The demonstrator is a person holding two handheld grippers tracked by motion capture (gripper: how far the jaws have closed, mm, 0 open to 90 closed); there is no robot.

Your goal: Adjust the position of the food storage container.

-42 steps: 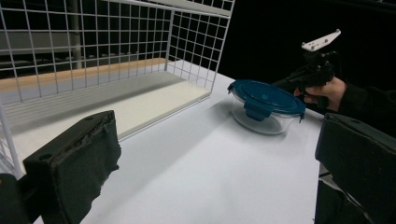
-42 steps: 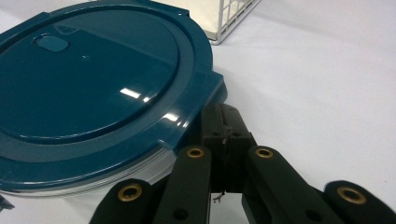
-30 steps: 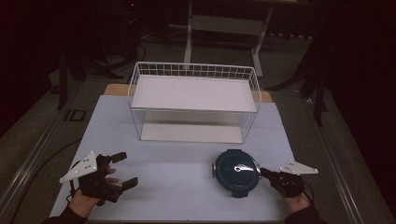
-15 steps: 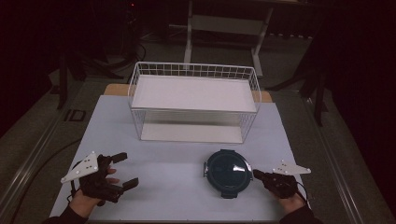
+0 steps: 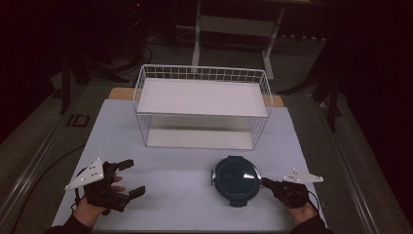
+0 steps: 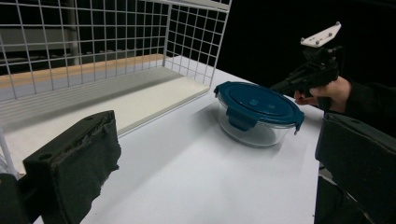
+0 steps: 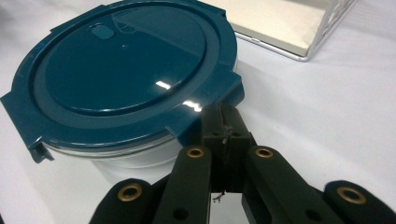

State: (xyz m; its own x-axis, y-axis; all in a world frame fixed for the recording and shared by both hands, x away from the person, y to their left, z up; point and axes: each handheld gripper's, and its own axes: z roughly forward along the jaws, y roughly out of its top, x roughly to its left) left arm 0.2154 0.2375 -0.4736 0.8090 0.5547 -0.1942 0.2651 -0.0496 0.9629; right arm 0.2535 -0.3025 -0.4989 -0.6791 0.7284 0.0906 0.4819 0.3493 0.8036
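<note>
A round glass container with a dark teal clip-on lid (image 5: 235,178) (image 6: 257,105) (image 7: 126,70) stands on the white table at the front right. My right gripper (image 5: 266,183) (image 7: 223,119) lies level just right of it. Its jaws are shut, with their tips against the lid's nearest latch tab and nothing visibly between them. The left gripper view has this gripper (image 6: 286,86) behind the container, in a person's hand. My left gripper (image 5: 132,178) (image 6: 215,140) rests at the front left, far from the container. It is open with nothing between its jaws.
A white wire basket (image 5: 202,73) (image 6: 116,46) (image 7: 329,30) with a pale flat floor stands across the middle of the table, behind the container. Bare tabletop (image 5: 180,170) lies between my two grippers. The table's edges drop to a dark floor on all sides.
The container has slid a little to the left, and my right gripper has followed it with its tips at the rim. My left gripper has stayed put.
</note>
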